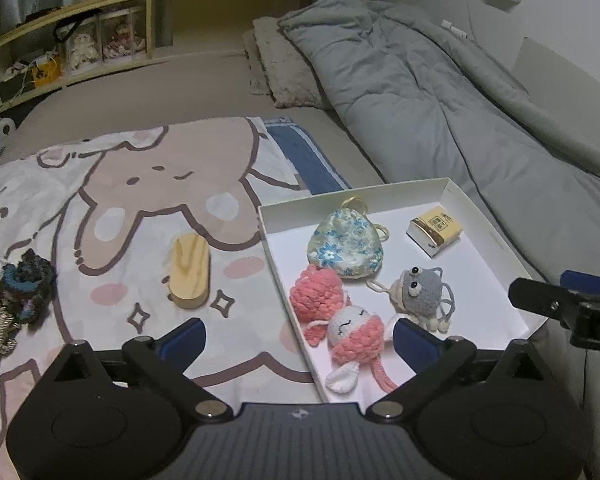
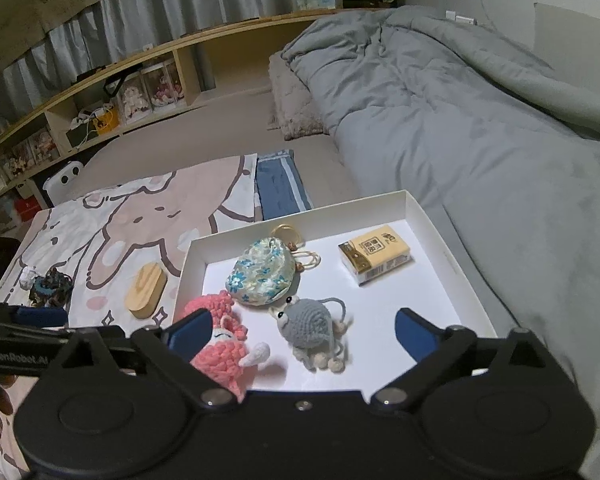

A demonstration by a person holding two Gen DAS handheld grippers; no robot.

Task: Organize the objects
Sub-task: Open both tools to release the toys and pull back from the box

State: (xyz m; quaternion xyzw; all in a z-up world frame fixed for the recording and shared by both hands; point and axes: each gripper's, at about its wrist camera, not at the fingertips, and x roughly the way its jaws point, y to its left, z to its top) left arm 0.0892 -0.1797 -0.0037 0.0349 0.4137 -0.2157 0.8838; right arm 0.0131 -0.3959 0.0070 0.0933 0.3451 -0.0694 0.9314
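Both tongs, left tongs (image 1: 300,340) and right tongs (image 2: 304,332), gape wide, holding nothing. White tray (image 2: 432,220) on the bed holds four things: pink crochet doll (image 1: 340,320), grey crochet creature (image 2: 308,322), floral pouch (image 2: 256,272), yellow packet (image 2: 376,254). Wooden block (image 1: 190,272) lies left, long axis near-to-far, beside a dark tangle (image 1: 20,292), perhaps cords.

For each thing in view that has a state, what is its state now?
White tray: open, partly filled.
Floral pouch: in tray, drawn shut.
Yellow box: in tray, closed.
Grey crochet toy: in tray.
Pink crochet toy: in tray.
Wooden block: outside tray, on blanket.
Left gripper: open, empty.
Right gripper: open, empty.
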